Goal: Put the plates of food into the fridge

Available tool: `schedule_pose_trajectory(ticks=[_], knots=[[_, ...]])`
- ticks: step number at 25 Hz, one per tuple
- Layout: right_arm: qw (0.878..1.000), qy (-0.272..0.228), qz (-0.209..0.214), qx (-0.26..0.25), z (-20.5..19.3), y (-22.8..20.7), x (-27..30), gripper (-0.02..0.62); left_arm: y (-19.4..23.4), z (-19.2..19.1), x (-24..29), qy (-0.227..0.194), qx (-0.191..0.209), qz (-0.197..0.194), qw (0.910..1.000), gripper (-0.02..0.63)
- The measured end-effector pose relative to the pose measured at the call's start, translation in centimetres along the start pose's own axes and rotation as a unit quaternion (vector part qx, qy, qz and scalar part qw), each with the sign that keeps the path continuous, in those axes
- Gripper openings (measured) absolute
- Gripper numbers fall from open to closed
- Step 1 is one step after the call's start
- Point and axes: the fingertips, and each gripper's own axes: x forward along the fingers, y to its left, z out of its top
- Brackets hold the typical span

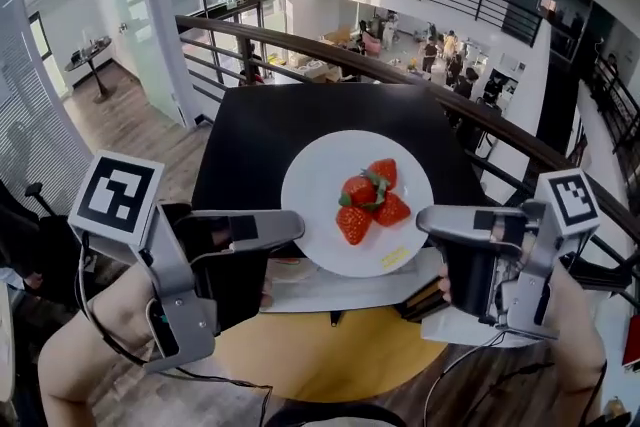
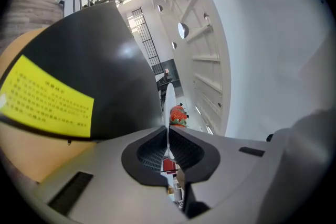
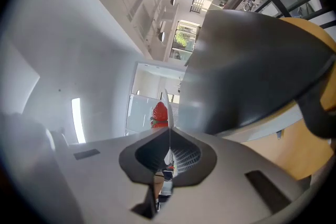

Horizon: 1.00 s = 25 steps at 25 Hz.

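1. We held the plate (image 1: 318,177) between two grippers: the left gripper (image 1: 293,227) had its jaws clamped on the plate's left rim, the right gripper (image 1: 428,220) on its right rim.
2. Strawberries (image 1: 371,200) lay on it.
3. The plate hung over a black box (image 1: 255,130) on a round table (image 1: 320,360).

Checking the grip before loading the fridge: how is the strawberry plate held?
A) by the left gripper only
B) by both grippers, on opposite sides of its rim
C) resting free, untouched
B: the left gripper and right gripper each clamp the plate at its rim, on opposite sides.
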Motion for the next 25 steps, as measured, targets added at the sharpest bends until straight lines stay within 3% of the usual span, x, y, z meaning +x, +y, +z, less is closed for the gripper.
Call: schedule_pose_trajectory(ticks=[5,10,22,25], knots=[[1.0,-0.014,0.004,-0.02,-6.2,-4.5,-3.4,0.018,3.8,-7.7,0.9,-0.005,-0.022,-0.006,0.9997,0.015],[1.0,-0.019,0.015,-0.006,-10.7,-7.0,-4.6,0.018,6.0,-12.7,0.0,-0.018,-0.012,-0.002,0.9998,0.015],[0.998,-0.035,0.03,-0.03,-15.6,-12.0,-4.7,0.018,12.2,-18.3,-0.8,-0.048,-0.036,-0.014,0.9981,0.015],[0.999,-0.048,0.026,-0.006,-16.4,-14.6,-4.3,0.018,14.8,-19.3,-0.8,-0.056,-0.059,-0.007,0.9966,0.015]])
